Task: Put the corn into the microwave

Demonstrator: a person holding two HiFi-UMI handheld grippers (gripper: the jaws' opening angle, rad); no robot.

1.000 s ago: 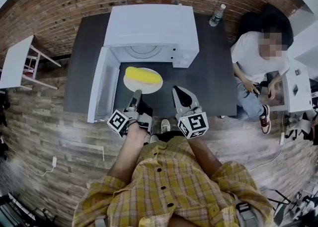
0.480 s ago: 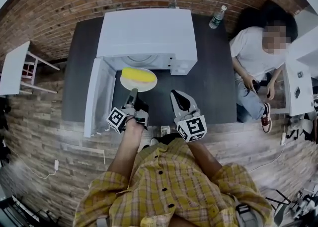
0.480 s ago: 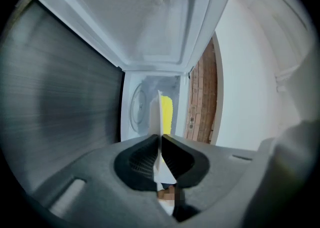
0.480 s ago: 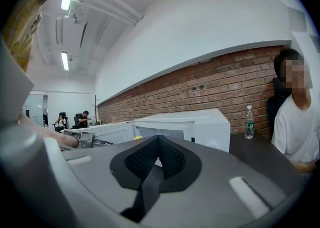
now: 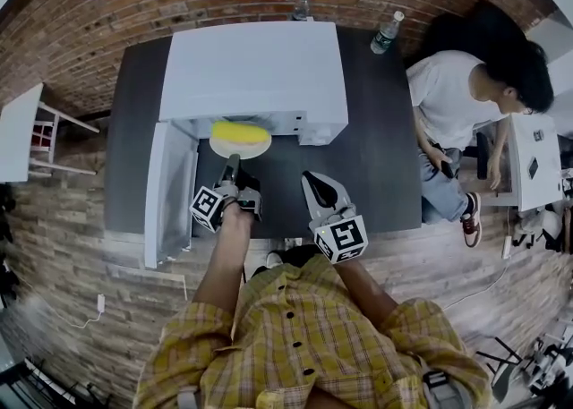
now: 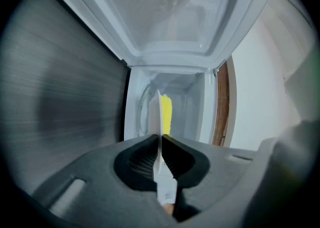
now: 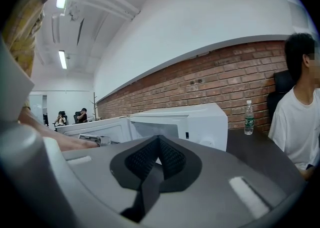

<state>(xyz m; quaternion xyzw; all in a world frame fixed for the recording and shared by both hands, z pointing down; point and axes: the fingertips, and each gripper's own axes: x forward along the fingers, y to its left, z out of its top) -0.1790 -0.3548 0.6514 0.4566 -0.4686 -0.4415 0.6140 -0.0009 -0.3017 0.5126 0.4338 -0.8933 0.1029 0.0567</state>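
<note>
The fingers (image 6: 145, 158) of the left gripper (image 5: 233, 164) were clamped on the near rim of a white plate (image 5: 240, 150). The plate carried the yellow corn (image 5: 240, 132) and sat partly inside the open mouth of the microwave (image 5: 255, 63) at the table's (image 5: 380, 161) back edge. The microwave's door (image 5: 170, 191) was swung out to the left. The right gripper (image 5: 313, 182) hung over the table's front edge, its fingers (image 7: 172, 159) pressed together on nothing.
</note>
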